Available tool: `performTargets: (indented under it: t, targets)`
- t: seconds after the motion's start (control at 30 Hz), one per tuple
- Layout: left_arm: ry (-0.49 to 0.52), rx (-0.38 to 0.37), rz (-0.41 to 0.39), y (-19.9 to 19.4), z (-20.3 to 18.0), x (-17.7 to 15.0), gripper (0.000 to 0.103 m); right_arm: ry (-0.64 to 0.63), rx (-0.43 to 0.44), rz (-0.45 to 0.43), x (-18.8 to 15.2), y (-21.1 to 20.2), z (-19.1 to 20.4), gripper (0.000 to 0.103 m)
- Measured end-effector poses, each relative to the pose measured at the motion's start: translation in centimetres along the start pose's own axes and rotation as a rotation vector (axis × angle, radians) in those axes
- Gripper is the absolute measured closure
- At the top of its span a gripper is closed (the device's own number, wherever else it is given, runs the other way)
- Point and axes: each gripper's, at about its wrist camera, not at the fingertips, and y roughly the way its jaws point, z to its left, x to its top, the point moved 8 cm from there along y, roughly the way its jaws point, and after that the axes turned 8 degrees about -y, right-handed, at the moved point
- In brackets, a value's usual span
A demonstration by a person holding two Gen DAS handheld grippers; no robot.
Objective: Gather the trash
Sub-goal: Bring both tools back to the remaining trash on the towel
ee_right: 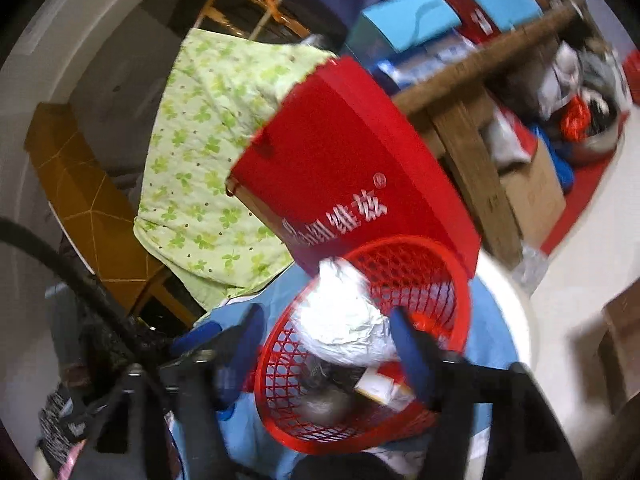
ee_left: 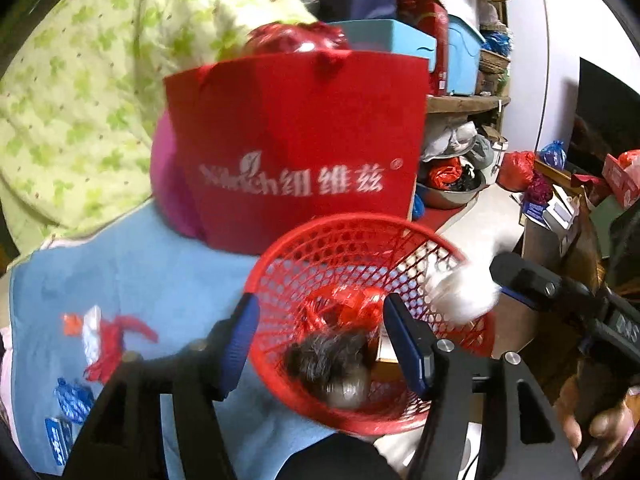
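Both views are pretty dim indoors, colours a bit washed and grainy. Heavy fisheye bending, black corners all round. Left view is smeared on the red bag (ee_left: 296,140) lettering and the white wad (ee_left: 460,292). Right view is blurrier overall, worst at the edges. The foil (ee_right: 344,320) blows out white with glare.

A red plastic mesh basket (ee_left: 352,240) sits on a light blue cloth (ee_left: 160,272), just before a red paper bag (ee_left: 296,120); crumpled white paper (ee_right: 344,320) lies in the basket.
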Motion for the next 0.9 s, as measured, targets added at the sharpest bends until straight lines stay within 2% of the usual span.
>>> performTargets:
  t: [0.1,0.23,0.33,0.47,0.57,0.7,0.9]
  targets:
    - [-0.008,0.045,-0.007,-1.4,2.7,-1.2,0.036,-0.024,-0.004,-0.010,-0.2,0.1,0.9,0.032]
    - [-0.051,0.106,-0.003,-3.5,7.0,-3.6,0.034,-0.101,0.017,-0.049,0.0,-1.0,4.1,0.032]
    - [-0.108,0.164,0.014,-5.2,11.4,-6.4,0.034,-0.144,0.060,-0.055,0.2,-1.0,7.3,0.032]
    - [-0.220,0.286,0.023,-7.8,19.3,-10.9,0.034,-0.238,0.144,-0.026,-0.4,0.2,12.8,0.032]
    - [-0.317,0.368,0.014,-9.9,24.8,-13.8,0.034,-0.290,0.200,0.027,-1.8,2.3,16.5,0.032]
    - [-0.426,0.470,0.014,-12.1,31.5,-17.1,0.033,-0.349,0.257,0.142,-5.5,6.9,21.1,0.032]
    - [-0.567,0.508,0.021,-13.2,37.9,-20.6,0.032,-0.443,0.332,0.339,-13.0,14.6,26.7,0.032]
